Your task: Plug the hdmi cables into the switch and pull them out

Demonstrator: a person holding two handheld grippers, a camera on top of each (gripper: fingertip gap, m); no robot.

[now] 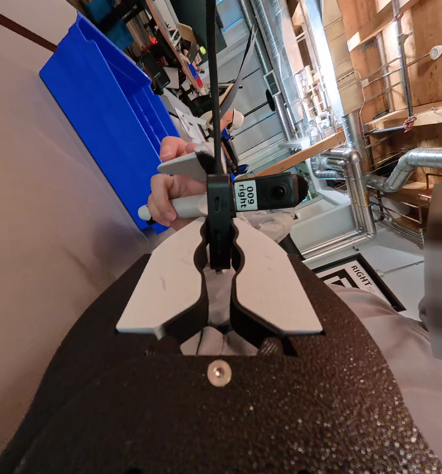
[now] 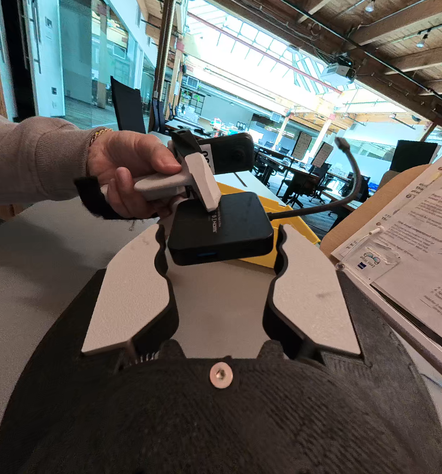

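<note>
Above table (image 2: pixel 214 302), switch (image 2: pixel 221 228) flat, cable (image 2: pixel 325 202) rightward.

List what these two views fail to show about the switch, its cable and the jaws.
- Left wrist view: the switch is edge-on in the left gripper; its cable runs off the top edge.
- Right wrist view: the cable tip is blurred, and the switch's far ports face away.
- No loose HDMI cable shows in either view.

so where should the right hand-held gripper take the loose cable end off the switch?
Probably the plug head: it sticks up in the air on a stiff cable arching off the switch. Come from the side, fingers across its flats. The right hand-held gripper is open.
</note>
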